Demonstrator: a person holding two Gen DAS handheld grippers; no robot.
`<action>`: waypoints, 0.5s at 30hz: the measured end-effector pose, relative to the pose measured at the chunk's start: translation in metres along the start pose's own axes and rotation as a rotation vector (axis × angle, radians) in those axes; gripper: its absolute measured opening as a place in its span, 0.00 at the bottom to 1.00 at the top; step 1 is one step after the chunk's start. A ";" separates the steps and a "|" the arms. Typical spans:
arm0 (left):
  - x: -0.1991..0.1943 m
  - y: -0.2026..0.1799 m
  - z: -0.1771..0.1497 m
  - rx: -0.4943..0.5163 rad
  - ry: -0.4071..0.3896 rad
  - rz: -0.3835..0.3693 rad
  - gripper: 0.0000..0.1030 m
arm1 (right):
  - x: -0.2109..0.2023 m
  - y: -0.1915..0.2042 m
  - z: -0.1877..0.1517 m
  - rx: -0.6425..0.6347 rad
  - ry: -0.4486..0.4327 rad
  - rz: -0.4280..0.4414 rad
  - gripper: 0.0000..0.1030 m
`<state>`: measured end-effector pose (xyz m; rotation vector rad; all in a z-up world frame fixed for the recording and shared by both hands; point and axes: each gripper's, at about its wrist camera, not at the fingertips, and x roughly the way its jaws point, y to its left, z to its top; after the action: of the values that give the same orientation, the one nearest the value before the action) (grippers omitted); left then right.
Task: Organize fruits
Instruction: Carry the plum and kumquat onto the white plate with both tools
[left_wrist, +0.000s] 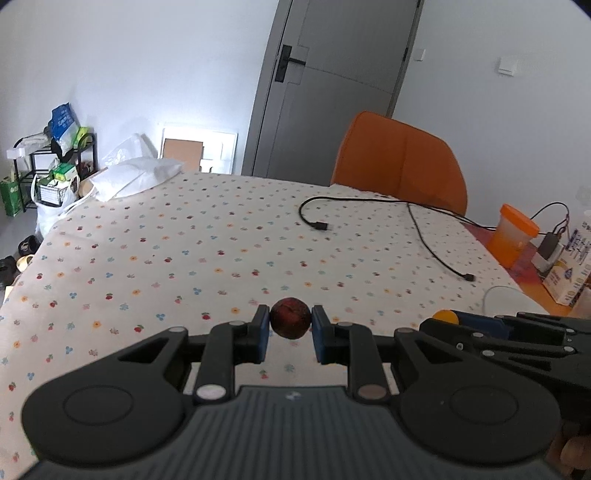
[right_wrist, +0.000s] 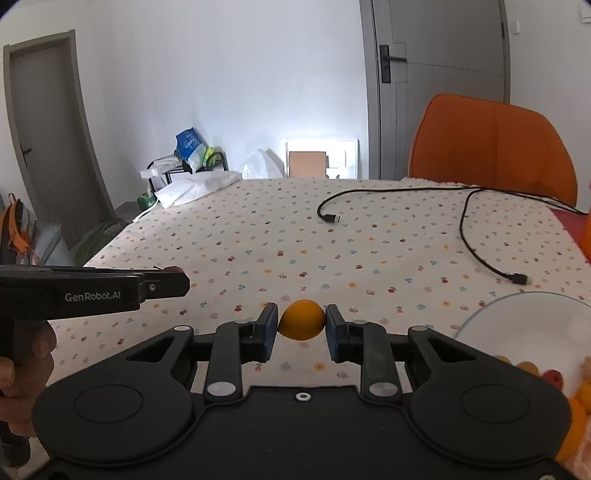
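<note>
The left tongs (left_wrist: 290, 325) pinch a dark red round fruit (left_wrist: 290, 318) between their blue pads, holding it clear of the cloth near the surface's near edge. The right tongs (right_wrist: 301, 321) pinch a small orange fruit (right_wrist: 302, 319) in the same way, also off the cloth, just beside the left pair.

The surface (left_wrist: 221, 236) is covered by a white cloth printed with tiny flowers and fruits. An orange chair (left_wrist: 400, 162) stands at its far edge, toward the far right corner. A white plastic bag (left_wrist: 136, 177) lies at the far left corner. A glass bowl (right_wrist: 524, 332) sits at the near right corner, with orange and red fruits (right_wrist: 546, 373) blurred inside it. An orange lidded cup (left_wrist: 511, 236) stands by the right edge. A black cable (left_wrist: 424, 236) runs in from the far right across the cloth, and its two plugs lie well apart.
</note>
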<state>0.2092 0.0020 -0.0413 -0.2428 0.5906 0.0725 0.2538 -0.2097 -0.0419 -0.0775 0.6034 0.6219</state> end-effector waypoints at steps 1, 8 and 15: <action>-0.003 -0.002 -0.001 0.003 -0.004 -0.002 0.22 | -0.004 0.001 -0.001 -0.001 -0.005 -0.001 0.25; -0.021 -0.015 -0.005 0.028 -0.023 -0.014 0.22 | -0.024 0.001 -0.008 0.004 -0.032 -0.005 0.25; -0.031 -0.027 -0.011 0.049 -0.034 -0.028 0.22 | -0.042 -0.003 -0.016 0.022 -0.061 -0.014 0.25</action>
<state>0.1811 -0.0263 -0.0269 -0.2019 0.5544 0.0352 0.2201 -0.2378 -0.0324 -0.0418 0.5501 0.6014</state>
